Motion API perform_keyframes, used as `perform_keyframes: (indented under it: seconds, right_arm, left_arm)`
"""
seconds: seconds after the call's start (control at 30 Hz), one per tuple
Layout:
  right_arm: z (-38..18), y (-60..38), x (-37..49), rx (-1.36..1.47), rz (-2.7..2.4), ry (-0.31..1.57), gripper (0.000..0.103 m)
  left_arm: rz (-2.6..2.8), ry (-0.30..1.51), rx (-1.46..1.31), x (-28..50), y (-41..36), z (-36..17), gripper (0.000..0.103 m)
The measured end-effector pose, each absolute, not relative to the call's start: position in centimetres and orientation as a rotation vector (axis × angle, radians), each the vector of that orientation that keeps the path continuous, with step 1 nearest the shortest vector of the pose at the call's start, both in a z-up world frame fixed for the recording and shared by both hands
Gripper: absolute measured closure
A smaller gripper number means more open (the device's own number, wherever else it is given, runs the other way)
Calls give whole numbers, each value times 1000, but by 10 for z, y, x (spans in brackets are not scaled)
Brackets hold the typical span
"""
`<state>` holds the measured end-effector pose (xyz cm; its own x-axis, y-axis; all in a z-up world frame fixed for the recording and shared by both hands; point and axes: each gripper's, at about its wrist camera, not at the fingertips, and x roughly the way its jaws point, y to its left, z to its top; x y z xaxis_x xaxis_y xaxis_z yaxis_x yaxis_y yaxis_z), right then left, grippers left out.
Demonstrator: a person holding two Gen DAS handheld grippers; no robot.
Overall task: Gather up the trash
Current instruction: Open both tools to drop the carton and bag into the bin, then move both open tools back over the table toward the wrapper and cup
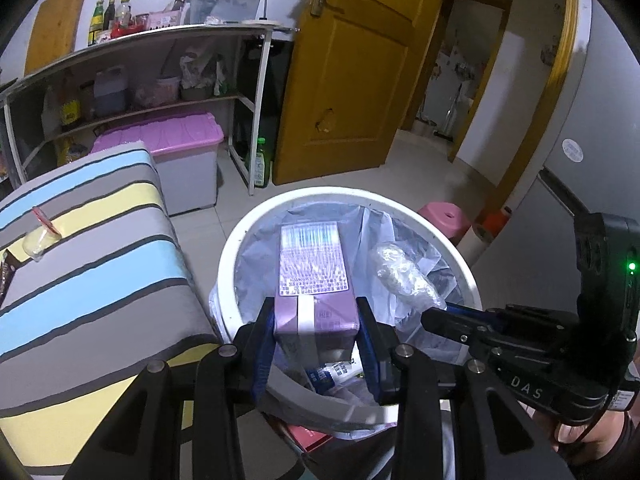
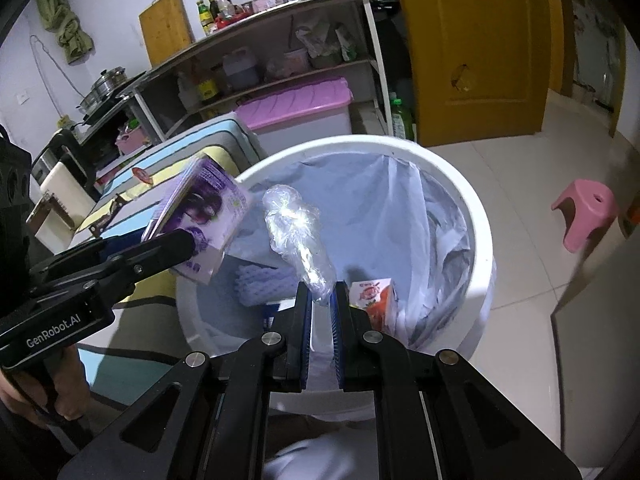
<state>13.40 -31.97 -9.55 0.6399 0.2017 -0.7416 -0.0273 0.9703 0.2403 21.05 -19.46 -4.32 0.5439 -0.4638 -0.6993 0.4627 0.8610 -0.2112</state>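
Note:
My left gripper is shut on a purple carton and holds it over the white trash bin, which is lined with a clear bag. My right gripper is shut on a crumpled clear plastic wrapper, also over the bin. The carton and left gripper show at the left of the right wrist view. The wrapper and right gripper show at the right of the left wrist view. A small red-and-white carton and white foam netting lie inside the bin.
A striped cushioned seat stands left of the bin with a small wrapper on it. A pink-lidded storage box and shelf rack stand behind. A pink stool sits on the tiled floor to the right, near a yellow door.

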Motion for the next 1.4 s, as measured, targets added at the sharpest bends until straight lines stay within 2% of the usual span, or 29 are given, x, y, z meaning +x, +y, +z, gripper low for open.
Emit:
perform_keyframes:
  seconds: [0.2, 0.3, 0.37, 0.43, 1.4]
  right_arm:
    - [-103, -324, 140, 226, 128, 889, 92]
    - [-102, -322, 140, 218, 123, 889, 86]
    - [-101, -321, 139, 214, 119, 883, 68]
    - [-99, -321, 138, 212, 118, 874, 60]
    - [-49, -260, 106, 136, 225, 760, 60]
  left_arm:
    - [-561, 844, -5, 214, -197, -48, 65]
    - [-562, 844, -8, 213, -197, -48, 65]
    - [-564, 844, -12, 212, -196, -48, 65]
    - [-560, 841, -17, 211, -194, -46, 65]
    - [-423, 756, -95, 162, -110, -11, 65]
